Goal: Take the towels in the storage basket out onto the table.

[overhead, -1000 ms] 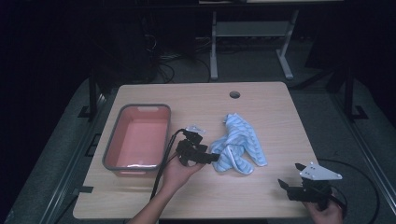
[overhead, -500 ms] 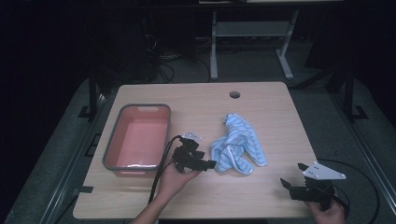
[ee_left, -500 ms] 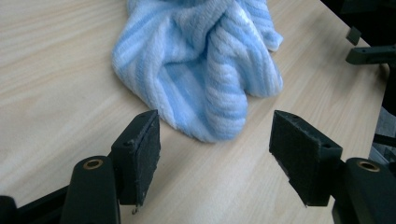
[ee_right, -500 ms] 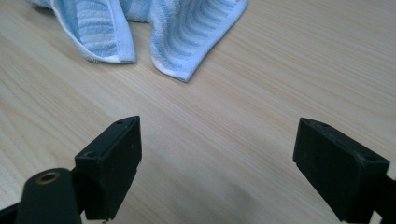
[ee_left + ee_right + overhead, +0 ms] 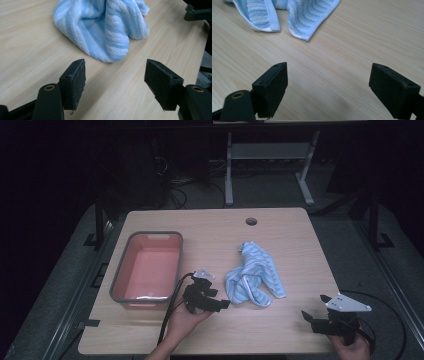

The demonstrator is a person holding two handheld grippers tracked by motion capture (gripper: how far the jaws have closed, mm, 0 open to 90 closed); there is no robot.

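High view, left to right. At the left of the wooden surface stands a grey bin with a pink inside. Just right of its near corner, the left gripper rests low in the person's left hand, its 2 jaws spread apart with nothing between them and pointing right toward the blue-and-white striped cloth. The cloth lies crumpled near the middle of the surface, just beyond the jaw tips and apart from them. In the left gripper view, the cloth sits ahead of the jaws on bare wood. At the near right corner, the right gripper is held well apart from the cloth; in the right gripper view, its jaws stand wide over bare wood, empty, the cloth's edge farther ahead.
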